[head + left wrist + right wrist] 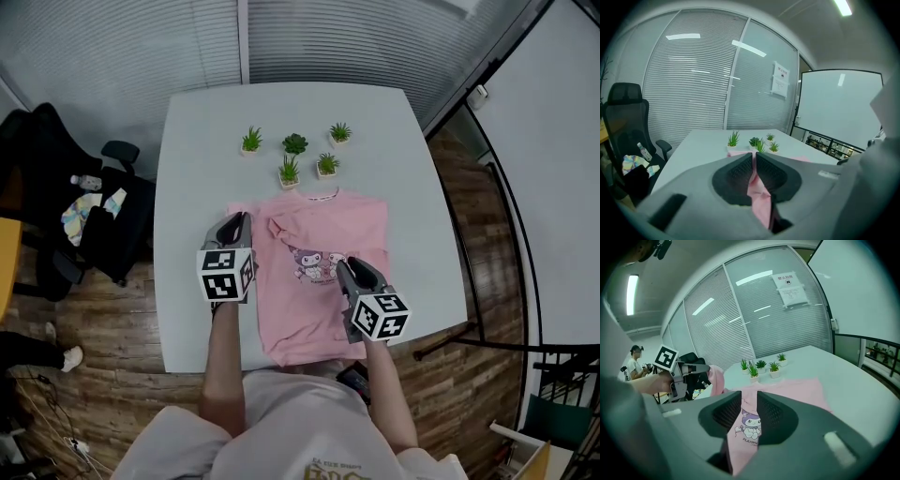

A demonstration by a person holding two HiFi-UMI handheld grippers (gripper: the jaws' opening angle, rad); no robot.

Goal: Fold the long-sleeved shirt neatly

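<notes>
A pink long-sleeved shirt point(309, 314) with a cartoon print lies on the white table point(197, 150), collar toward the far side. My left gripper point(241, 221) is at the shirt's left edge and shut on a pinch of pink cloth point(759, 192), which it holds up off the table. In the right gripper view, that lifted cloth point(717, 378) hangs from the left gripper point(707, 372). My right gripper point(345, 265) hovers over the shirt's right-middle, just right of the print. Its jaws point(749, 401) stand a little apart, and the flat print shows through the gap.
Several small potted plants point(291, 155) stand just beyond the collar. A black office chair point(94, 225) with items on it sits left of the table. Glass walls with blinds lie behind, a whiteboard to the right. A person point(635, 364) stands far off to the left.
</notes>
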